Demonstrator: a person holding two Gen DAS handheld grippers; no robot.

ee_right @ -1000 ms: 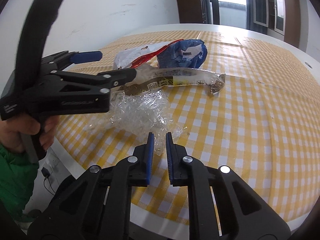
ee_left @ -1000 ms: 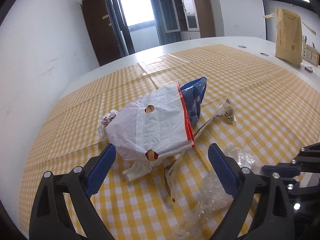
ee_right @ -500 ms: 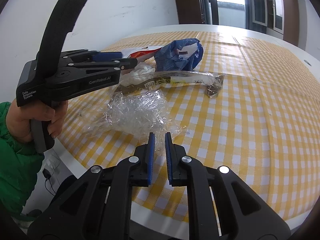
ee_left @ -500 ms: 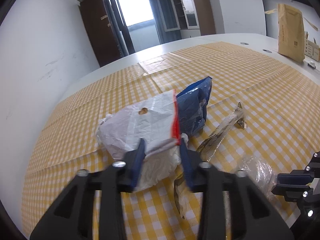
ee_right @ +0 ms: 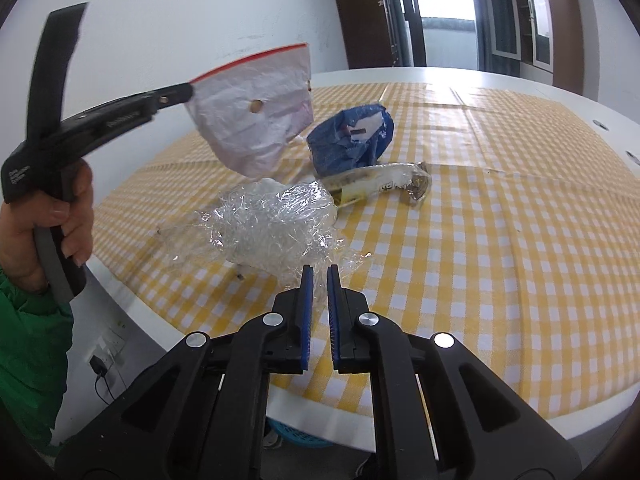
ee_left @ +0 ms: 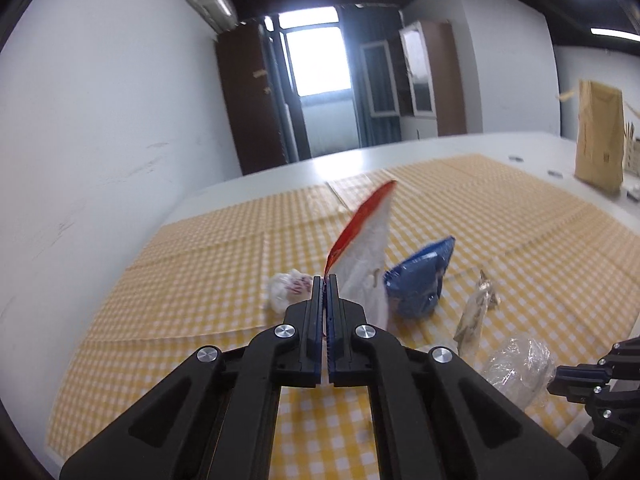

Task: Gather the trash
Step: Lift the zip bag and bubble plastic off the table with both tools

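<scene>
2 close wrist views, probably converging
</scene>
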